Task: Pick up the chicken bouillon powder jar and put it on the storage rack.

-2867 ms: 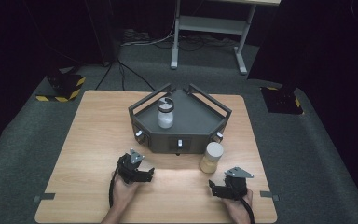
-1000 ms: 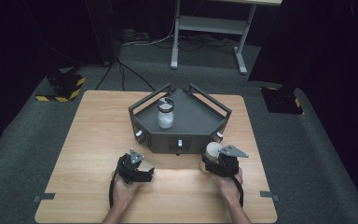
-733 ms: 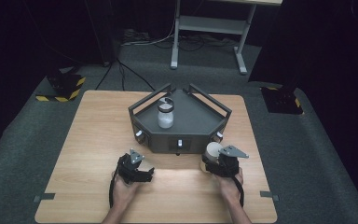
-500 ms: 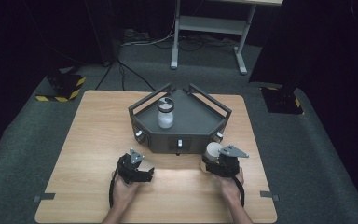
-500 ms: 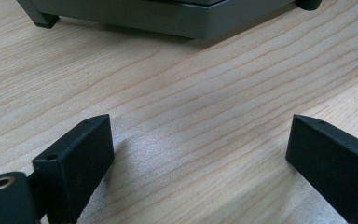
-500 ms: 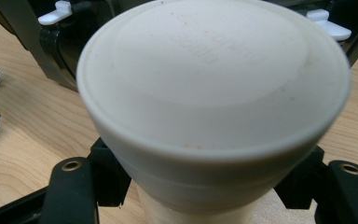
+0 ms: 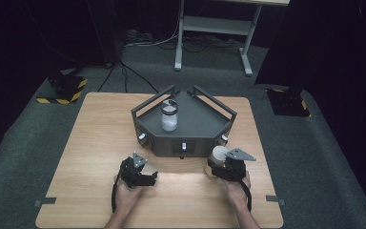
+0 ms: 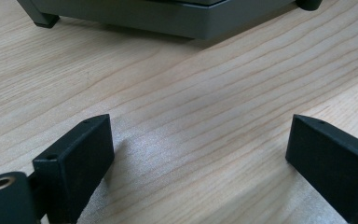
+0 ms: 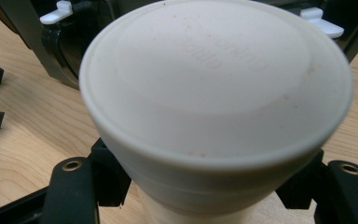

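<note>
A dark room surrounds your wooden table [image 7: 90, 143], with grey carpet under it and a metal stand [image 7: 214, 28] at twelve o'clock beyond the far edge. At the table's centre sits a dark angular tray [image 7: 205, 125] on short feet, and inside it, toward eleven o'clock of its floor, stands a clear jar [image 7: 169, 115] with pale contents.

Your right gripper [image 7: 224, 167] is at five o'clock of the tray, its jaws set on either side of a white-lidded jar [image 7: 217, 155] that stands just in front of the tray's front wall. From above you get little more than the lid and the grey plate over the gripper. The right gripper view gives you the close detail: the lid [image 9: 214, 79] looms large and blurred, and the black jaws sit against the jar body on both sides beneath it, holding it. White clips on the tray front show behind the lid.

Your left gripper [image 7: 138, 171] rests at seven o'clock of the tray, on bare wood. The left gripper view shows its jaws spread wide with nothing but table grain between them, and the tray's underside and foot [image 8: 44, 18] at twelve o'clock.
</note>
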`<state>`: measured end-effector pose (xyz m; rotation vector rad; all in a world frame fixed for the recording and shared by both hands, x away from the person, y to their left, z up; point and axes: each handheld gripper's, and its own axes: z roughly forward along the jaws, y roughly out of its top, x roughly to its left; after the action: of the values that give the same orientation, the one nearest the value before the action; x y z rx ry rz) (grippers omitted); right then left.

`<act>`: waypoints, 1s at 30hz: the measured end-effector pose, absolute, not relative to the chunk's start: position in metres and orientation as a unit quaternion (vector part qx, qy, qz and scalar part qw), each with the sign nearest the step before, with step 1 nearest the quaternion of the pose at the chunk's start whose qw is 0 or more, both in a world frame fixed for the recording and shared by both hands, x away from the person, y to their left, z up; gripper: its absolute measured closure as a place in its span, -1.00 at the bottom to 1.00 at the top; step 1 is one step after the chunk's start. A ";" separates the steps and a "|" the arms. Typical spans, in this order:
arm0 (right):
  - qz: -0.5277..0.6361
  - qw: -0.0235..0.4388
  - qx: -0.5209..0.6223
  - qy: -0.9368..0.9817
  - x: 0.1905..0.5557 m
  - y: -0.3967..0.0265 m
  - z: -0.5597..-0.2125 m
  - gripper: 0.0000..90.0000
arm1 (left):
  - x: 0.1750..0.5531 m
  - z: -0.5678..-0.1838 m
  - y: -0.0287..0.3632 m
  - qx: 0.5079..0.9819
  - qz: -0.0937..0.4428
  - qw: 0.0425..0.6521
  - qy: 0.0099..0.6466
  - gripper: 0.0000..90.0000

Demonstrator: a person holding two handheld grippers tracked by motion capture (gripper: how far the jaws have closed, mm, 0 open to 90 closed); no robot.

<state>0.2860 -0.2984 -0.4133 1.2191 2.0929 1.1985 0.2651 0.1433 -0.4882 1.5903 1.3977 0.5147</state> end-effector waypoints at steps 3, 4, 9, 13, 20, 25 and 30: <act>0.432 0.216 0.440 0.757 0.286 -0.301 -0.412 -0.25 | 0.265 -0.488 0.143 0.647 0.209 0.463 0.569 -0.83; 0.431 0.216 0.440 0.758 0.285 -0.301 -0.412 -0.25 | 0.265 -0.488 0.143 0.647 0.209 0.463 0.568 -0.83; 0.430 0.217 0.441 0.757 0.283 -0.305 -0.411 -0.25 | 0.265 -0.489 0.143 0.645 0.209 0.465 0.570 -0.83; 0.430 0.219 0.440 0.758 0.281 -0.308 -0.409 -0.25 | 0.265 -0.488 0.143 0.647 0.210 0.463 0.568 -0.83; 0.429 0.217 0.432 0.763 0.281 -0.312 -0.401 -0.25 | 0.265 -0.488 0.143 0.645 0.209 0.464 0.570 -0.83; 0.430 0.214 0.423 0.769 0.280 -0.313 -0.395 -0.25 | 0.265 -0.489 0.143 0.645 0.209 0.464 0.570 -0.83; 0.435 0.208 0.414 0.772 0.280 -0.315 -0.388 -0.25 | 0.265 -0.488 0.143 0.645 0.209 0.464 0.570 -0.83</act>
<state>0.2799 -0.3151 -0.3878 1.1535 2.1478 1.2111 0.2649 0.1430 -0.4884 1.5853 1.4004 0.5136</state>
